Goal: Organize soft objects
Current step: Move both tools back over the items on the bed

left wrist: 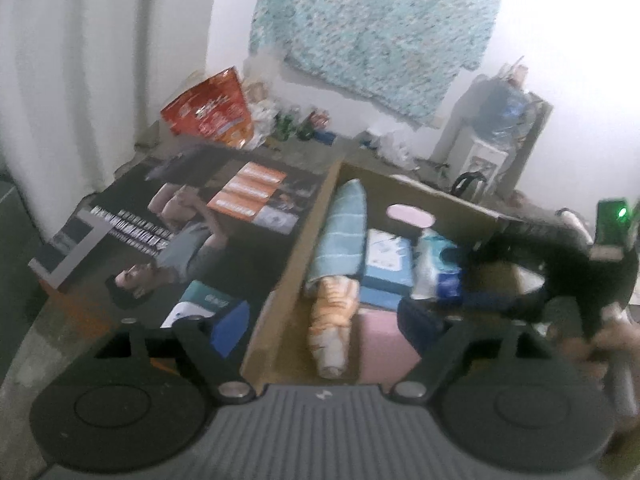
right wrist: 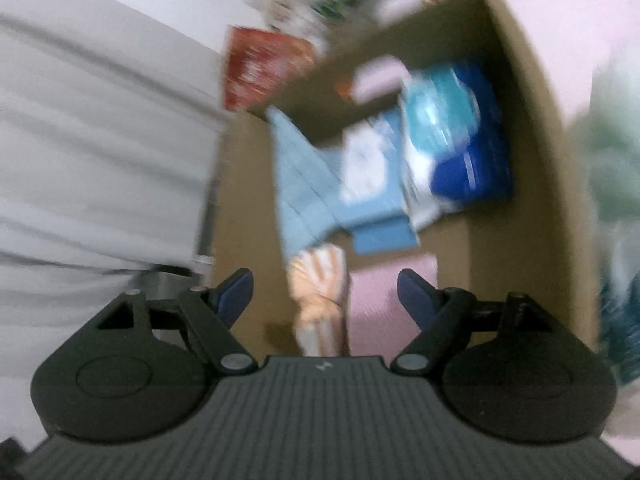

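An open cardboard box (left wrist: pixel 286 268) holds the soft things: a rolled light-blue towel (left wrist: pixel 344 232), a rolled orange-and-white cloth (left wrist: pixel 334 320), a blue-and-white pack (left wrist: pixel 386 264), a blue tissue pack (left wrist: pixel 436 268) and a pink piece (left wrist: pixel 384 348). My left gripper (left wrist: pixel 324 326) hangs open over the box's near end, nothing between its blue fingertips. The right gripper's black body (left wrist: pixel 568 268) reaches in from the right. In the blurred right wrist view my right gripper (right wrist: pixel 326 294) is open above the orange-and-white cloth (right wrist: pixel 316 272), apart from it, with the towel (right wrist: pixel 300 192) and tissue pack (right wrist: pixel 452 136) beyond.
A printed poster (left wrist: pixel 180 232) covers the table left of the box. A red snack bag (left wrist: pixel 212 112) and bottles (left wrist: pixel 296 124) stand at the back, a water dispenser (left wrist: pixel 496 132) and kettle (left wrist: pixel 468 184) at the back right. A turquoise cloth (left wrist: pixel 372 32) hangs on the wall.
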Demonstrator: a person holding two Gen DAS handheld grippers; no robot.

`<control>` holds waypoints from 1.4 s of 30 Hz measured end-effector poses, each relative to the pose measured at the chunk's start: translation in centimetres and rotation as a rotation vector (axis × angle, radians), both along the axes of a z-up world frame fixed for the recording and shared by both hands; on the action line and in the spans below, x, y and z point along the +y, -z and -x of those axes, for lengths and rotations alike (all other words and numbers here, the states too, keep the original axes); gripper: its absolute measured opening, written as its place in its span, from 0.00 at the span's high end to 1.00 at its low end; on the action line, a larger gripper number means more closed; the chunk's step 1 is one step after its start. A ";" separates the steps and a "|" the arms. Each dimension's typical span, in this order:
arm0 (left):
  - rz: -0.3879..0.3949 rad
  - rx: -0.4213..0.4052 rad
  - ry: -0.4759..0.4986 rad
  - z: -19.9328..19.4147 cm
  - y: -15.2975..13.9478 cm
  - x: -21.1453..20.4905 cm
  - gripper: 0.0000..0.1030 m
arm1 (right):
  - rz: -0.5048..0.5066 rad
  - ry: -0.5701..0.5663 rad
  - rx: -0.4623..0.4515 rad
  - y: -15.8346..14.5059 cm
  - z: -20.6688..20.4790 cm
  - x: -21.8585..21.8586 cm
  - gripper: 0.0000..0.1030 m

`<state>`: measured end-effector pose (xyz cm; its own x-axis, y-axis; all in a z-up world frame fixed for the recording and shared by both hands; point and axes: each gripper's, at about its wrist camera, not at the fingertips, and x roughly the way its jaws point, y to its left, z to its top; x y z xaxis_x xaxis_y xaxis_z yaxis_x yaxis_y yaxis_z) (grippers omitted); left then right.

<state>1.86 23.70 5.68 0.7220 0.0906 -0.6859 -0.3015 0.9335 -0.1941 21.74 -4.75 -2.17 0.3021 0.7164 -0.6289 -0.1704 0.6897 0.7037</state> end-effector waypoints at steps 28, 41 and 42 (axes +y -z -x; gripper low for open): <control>0.064 -0.039 0.536 -2.2 3.6 -24.1 0.11 | 0.202 0.536 -0.352 0.9 18.6 -41.5 0.17; -0.118 0.012 0.692 -6.5 4.2 -32.8 0.11 | 0.146 0.474 -0.358 2.3 16.7 -40.3 0.17; -0.136 0.007 0.708 -7.1 3.9 -33.3 0.11 | 0.146 0.462 -0.362 2.3 16.2 -40.2 0.17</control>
<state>8.95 -9.63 1.75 0.6350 -0.3123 -0.7066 0.3840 0.9212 -0.0621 5.58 -44.91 -4.47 0.7747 0.3734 -0.5103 -0.0407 0.8347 0.5492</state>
